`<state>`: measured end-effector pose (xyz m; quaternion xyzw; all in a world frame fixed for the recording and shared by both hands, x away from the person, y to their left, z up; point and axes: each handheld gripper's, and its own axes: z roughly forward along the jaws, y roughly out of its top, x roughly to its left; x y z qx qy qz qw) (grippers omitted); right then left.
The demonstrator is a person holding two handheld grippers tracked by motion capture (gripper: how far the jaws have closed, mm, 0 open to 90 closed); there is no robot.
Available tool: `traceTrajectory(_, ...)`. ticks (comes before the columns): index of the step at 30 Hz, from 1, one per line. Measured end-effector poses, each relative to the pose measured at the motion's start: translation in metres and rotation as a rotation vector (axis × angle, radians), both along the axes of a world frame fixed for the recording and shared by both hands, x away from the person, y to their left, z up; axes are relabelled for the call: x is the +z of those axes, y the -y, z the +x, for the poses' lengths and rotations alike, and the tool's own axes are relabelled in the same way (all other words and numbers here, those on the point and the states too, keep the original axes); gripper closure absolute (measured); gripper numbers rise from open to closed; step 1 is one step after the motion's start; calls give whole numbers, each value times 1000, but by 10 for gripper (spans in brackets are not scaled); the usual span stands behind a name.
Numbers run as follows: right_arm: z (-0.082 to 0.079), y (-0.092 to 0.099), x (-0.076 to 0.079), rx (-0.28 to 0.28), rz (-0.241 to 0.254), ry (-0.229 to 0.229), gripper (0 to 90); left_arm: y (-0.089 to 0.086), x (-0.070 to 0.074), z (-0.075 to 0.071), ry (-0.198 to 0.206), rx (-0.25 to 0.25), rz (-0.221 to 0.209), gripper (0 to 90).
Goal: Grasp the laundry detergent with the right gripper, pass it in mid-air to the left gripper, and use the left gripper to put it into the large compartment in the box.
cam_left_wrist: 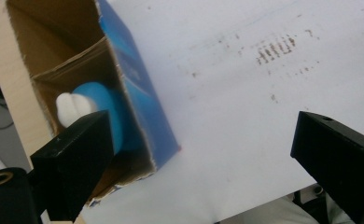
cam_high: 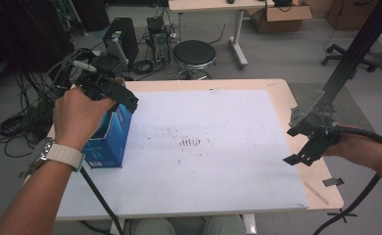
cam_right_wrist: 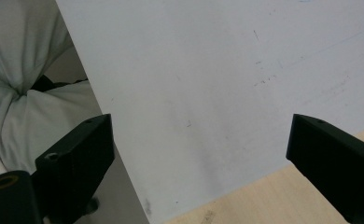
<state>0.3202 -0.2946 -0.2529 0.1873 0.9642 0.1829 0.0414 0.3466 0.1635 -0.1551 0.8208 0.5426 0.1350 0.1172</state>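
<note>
Left gripper view: your left gripper (cam_left_wrist: 199,154) hangs spread and empty above the blue box (cam_left_wrist: 138,88).
Its open mouth sits just left of your jaws; right gripper (cam_right_wrist: 199,158) gapes far off.

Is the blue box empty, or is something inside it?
Not empty: the open-topped blue box holds a blue and white object, seen in the left gripper view.

You're working in a lab or tech workshop, not a home. Behind your worktop (cam_high: 277,93), at the upper left of the frame, computer towers (cam_high: 123,41) stand on a grey floor (cam_high: 287,58) amid tangles of black cables (cam_high: 17,125). A round black stool (cam_high: 194,55) sits at top centre, a second desk (cam_high: 208,6) and an open cardboard carton (cam_high: 284,15) behind it. An office chair's wheeled base (cam_high: 348,55) shows at upper right, and a black metal strut (cam_high: 355,58) slants down there.
</note>
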Motion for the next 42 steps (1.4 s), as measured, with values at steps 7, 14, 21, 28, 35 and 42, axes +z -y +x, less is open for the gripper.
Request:
traceTrajectory(7,3,-4,-1,2,-2,-3,74,25,2,-7,15,-113,13,70)
traceTrajectory(14,6,-8,-2,2,-7,-5,71,47,0,-14,14,-200,15,67)
traceTrajectory(21,8,-10,-4,2,-11,-13,72,61,-4,-20,16,-276,19,68)
traceTrajectory(28,14,-12,-4,-6,-13,-16,69,76,-10,-27,20,-379,38,69)
traceTrajectory(35,19,-15,-7,-5,-12,-21,68,87,-22,-30,2,-450,61,68)
traceTrajectory(42,25,-19,-12,-2,-11,-29,68,93,-38,-33,-12,-496,89,68)
